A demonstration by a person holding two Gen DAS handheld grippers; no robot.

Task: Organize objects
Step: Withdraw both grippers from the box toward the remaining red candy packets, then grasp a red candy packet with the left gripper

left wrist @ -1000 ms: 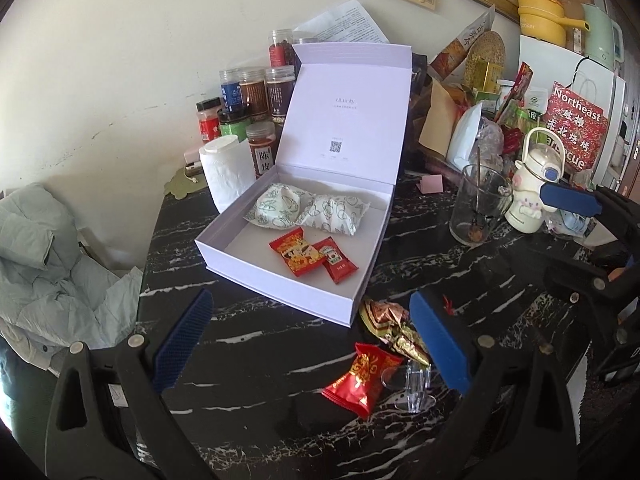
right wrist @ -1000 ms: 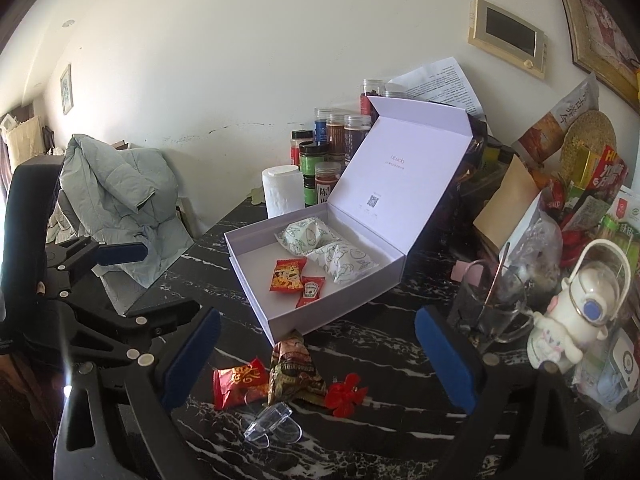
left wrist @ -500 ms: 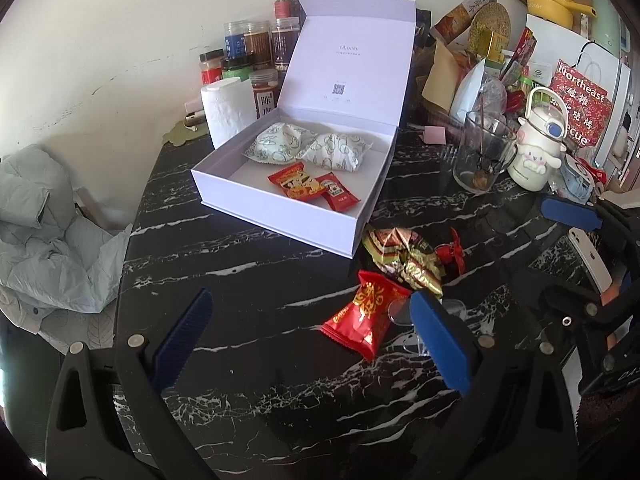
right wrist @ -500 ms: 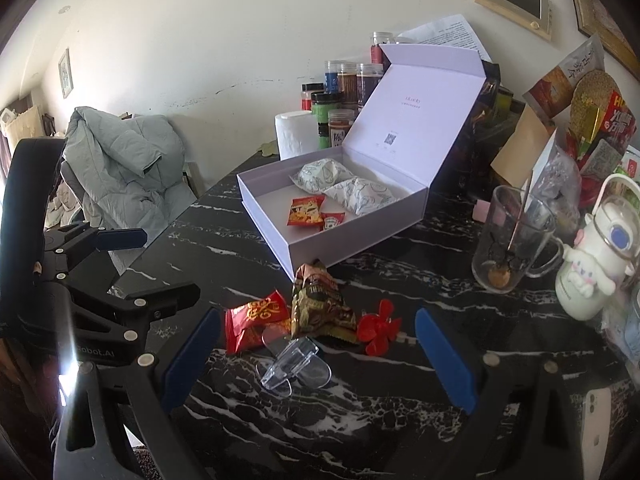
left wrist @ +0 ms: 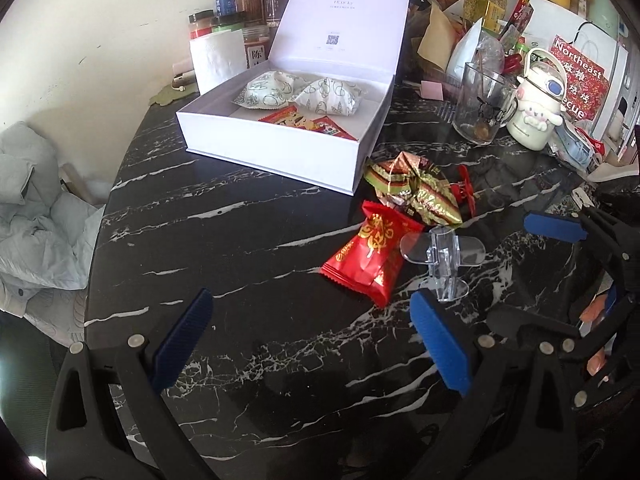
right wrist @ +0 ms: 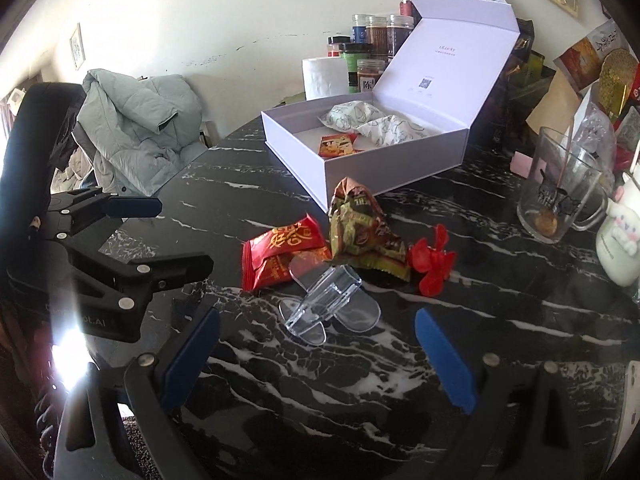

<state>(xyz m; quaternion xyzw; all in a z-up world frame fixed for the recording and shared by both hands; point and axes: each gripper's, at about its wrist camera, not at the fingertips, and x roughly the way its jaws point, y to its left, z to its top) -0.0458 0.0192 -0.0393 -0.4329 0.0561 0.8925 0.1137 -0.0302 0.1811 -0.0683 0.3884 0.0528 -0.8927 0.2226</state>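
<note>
- Black marble table (left wrist: 240, 240), white wall behind.
- White box (left wrist: 280, 152), lid up, far ahead of both tools.
- Red snack packet (left wrist: 372, 252) just ahead of the left gripper (left wrist: 312, 344), jaws wide, empty.
- Clear clip (right wrist: 332, 296) just ahead of the right gripper (right wrist: 316, 356), also wide, empty.

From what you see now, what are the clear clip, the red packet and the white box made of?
Clear clip: hard transparent plastic, glossy; the table shows through it. Red packet: shiny plastic film, with crimped ends and glare. White box: likely matte rigid cardboard, with flat walls and sharp corners.
</note>
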